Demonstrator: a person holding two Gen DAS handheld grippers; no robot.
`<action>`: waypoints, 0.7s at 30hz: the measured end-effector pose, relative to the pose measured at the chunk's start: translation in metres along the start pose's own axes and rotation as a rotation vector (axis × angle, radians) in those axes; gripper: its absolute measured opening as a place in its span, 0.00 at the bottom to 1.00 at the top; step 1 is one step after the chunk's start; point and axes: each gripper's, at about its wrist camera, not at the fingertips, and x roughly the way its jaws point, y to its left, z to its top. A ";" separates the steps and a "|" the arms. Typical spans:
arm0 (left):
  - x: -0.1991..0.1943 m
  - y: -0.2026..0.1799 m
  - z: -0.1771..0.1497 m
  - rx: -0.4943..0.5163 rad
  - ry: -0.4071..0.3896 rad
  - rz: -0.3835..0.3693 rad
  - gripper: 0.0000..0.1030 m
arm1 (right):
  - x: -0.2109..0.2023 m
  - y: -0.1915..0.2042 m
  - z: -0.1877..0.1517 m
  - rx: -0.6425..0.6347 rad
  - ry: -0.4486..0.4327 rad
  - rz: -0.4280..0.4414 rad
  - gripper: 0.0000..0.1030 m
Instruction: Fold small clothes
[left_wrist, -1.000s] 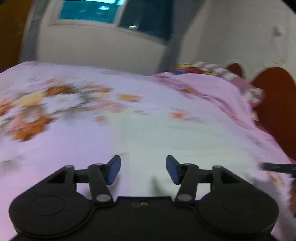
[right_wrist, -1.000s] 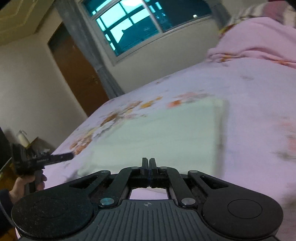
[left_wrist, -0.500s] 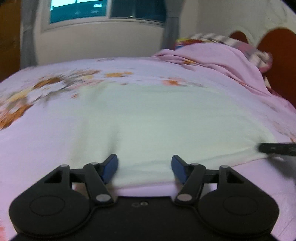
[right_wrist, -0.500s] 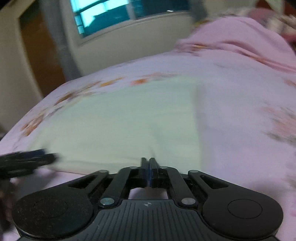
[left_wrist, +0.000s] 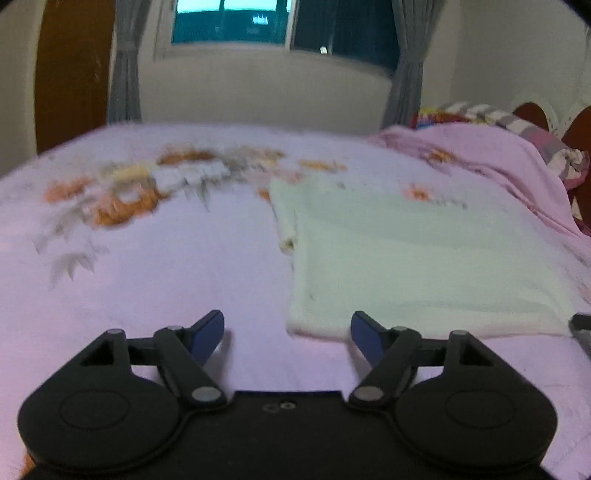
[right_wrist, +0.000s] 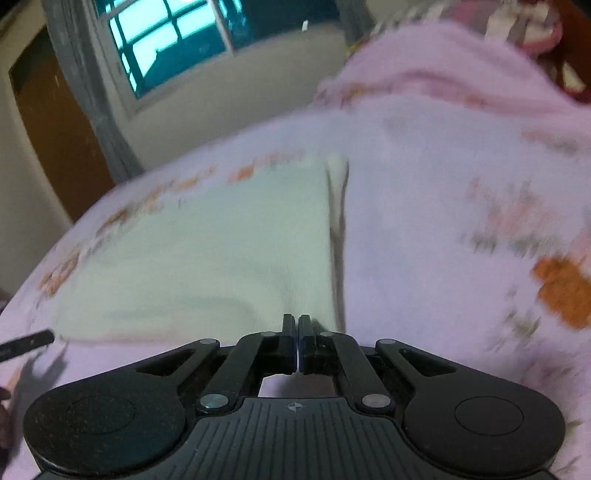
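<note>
A pale green garment (left_wrist: 413, 258) lies flat on the pink floral bedspread (left_wrist: 147, 266); it also shows in the right wrist view (right_wrist: 207, 251). My left gripper (left_wrist: 287, 334) is open and empty, just in front of the garment's near left corner. My right gripper (right_wrist: 297, 332) is shut, its tips at the garment's near right corner; whether cloth is pinched between them is hidden. The tip of the left gripper shows at the left edge of the right wrist view (right_wrist: 26, 341).
A bunched pink blanket (left_wrist: 491, 162) and patterned pillows (left_wrist: 517, 125) lie at the bed's right end. A window (left_wrist: 255, 22) with grey curtains and a brown door (left_wrist: 70, 74) stand beyond the bed.
My left gripper has swung left, so the garment now lies to the right of its fingers instead of straight ahead. The right gripper has shifted towards the garment's right edge and stays shut.
</note>
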 end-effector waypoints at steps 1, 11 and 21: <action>0.003 0.001 0.002 -0.014 0.008 -0.004 0.73 | -0.004 0.004 0.002 -0.002 -0.033 0.002 0.17; 0.017 0.018 -0.007 -0.056 0.044 -0.001 0.74 | 0.001 0.028 -0.002 -0.120 -0.037 -0.063 0.70; 0.001 0.026 -0.001 -0.081 -0.035 -0.016 0.72 | -0.011 0.028 0.006 -0.096 -0.067 -0.065 0.63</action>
